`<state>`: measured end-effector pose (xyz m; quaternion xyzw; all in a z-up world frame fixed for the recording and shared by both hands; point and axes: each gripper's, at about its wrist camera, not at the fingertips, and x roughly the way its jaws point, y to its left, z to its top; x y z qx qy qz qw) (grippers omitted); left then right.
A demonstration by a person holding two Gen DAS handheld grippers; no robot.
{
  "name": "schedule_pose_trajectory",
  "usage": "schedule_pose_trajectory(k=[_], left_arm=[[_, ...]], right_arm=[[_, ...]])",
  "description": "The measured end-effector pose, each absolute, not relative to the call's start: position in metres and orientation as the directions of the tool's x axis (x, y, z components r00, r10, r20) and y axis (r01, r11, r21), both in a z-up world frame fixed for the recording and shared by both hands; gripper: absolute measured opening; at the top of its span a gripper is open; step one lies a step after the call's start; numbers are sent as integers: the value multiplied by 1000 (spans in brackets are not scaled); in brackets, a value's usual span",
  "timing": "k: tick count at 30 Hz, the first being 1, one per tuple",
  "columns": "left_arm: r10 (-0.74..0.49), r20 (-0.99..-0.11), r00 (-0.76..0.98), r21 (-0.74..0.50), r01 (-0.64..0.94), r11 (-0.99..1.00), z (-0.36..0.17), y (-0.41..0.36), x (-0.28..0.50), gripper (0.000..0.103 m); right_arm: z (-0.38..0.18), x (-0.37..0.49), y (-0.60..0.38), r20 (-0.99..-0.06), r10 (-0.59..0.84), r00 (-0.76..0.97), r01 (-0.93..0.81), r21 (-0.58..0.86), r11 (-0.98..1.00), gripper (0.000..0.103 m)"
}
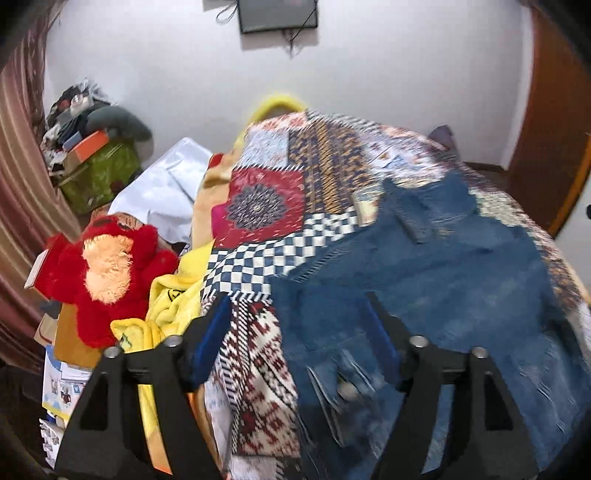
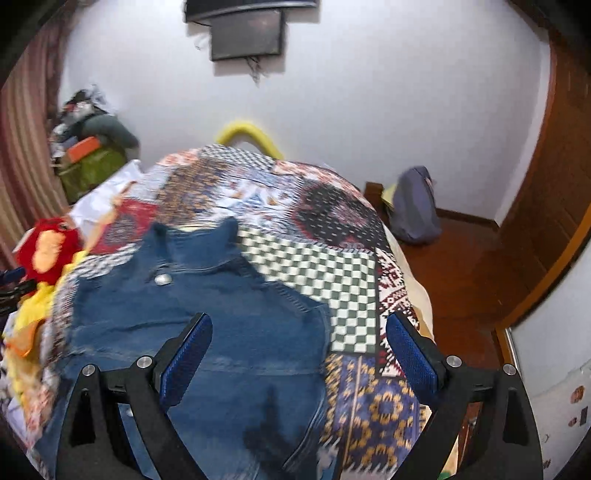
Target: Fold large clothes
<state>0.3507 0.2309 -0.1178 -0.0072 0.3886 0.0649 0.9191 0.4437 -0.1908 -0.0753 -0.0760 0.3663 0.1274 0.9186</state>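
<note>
Left gripper (image 1: pixel 299 314) has its jaws spread wide with nothing pinched between the 2 blue ribbed pads, hanging above the denim garment (image 1: pixel 424 280); right gripper (image 2: pixel 299 339) gapes just as wide and holds nothing either, over the same denim garment (image 2: pixel 207 306). That garment is the landmark: heavy blue denim lying on the patchwork bedspread (image 1: pixel 288 177), a metal button near its collar in the right wrist view, frayed pale patches toward its near edge in the left wrist view. The bedspread (image 2: pixel 314 273) under it is a thin printed cloth of checkered, floral and geometric squares. Left of the denim, a fluffy red plush toy (image 1: pixel 107 273) sits beside crumpled yellow cloth (image 1: pixel 173 306), with papers and cardboard below them. Farther left and beyond the denim, a green box (image 1: pixel 99 173) is heaped with dark clothes and an orange carton. Past the denim, a yellow curved tube (image 2: pixel 247 136) peeks over the bed edge, and a dark screen (image 2: pixel 245 35) hangs on the white wall. Right of the denim, a grey-blue bag (image 2: pixel 415 206) slumps on the reddish wooden floor.
</note>
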Motion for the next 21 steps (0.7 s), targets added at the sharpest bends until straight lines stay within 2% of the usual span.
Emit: schedule_pose_trajectory(k=[2, 4, 6, 7, 13, 21], left_arm=[[97, -700, 708, 32, -104, 994, -105, 220, 329, 77], [74, -695, 715, 17, -87, 996, -96, 211, 309, 84], [51, -691, 721, 0, -70, 998, -92, 204, 291, 98], [34, -693, 720, -12, -58, 998, -92, 202, 281, 100], [-64, -738, 672, -96, -9, 995, -118, 189, 223, 100], [-47, -823, 566, -126, -102, 987, -176, 193, 163, 100]], right_arm=[[-65, 417, -189, -691, 205, 693, -324, -44, 945, 95], [-61, 393, -188, -690, 214, 691, -341, -49, 939, 95], [-60, 371, -189, -690, 215, 692, -345, -55, 937, 95], [-62, 356, -190, -695, 211, 688, -341, -53, 939, 96], [-98, 293, -206, -760, 187, 622, -306, -16, 952, 98], [-155, 237, -230, -835, 106, 540, -231, -26, 973, 98]])
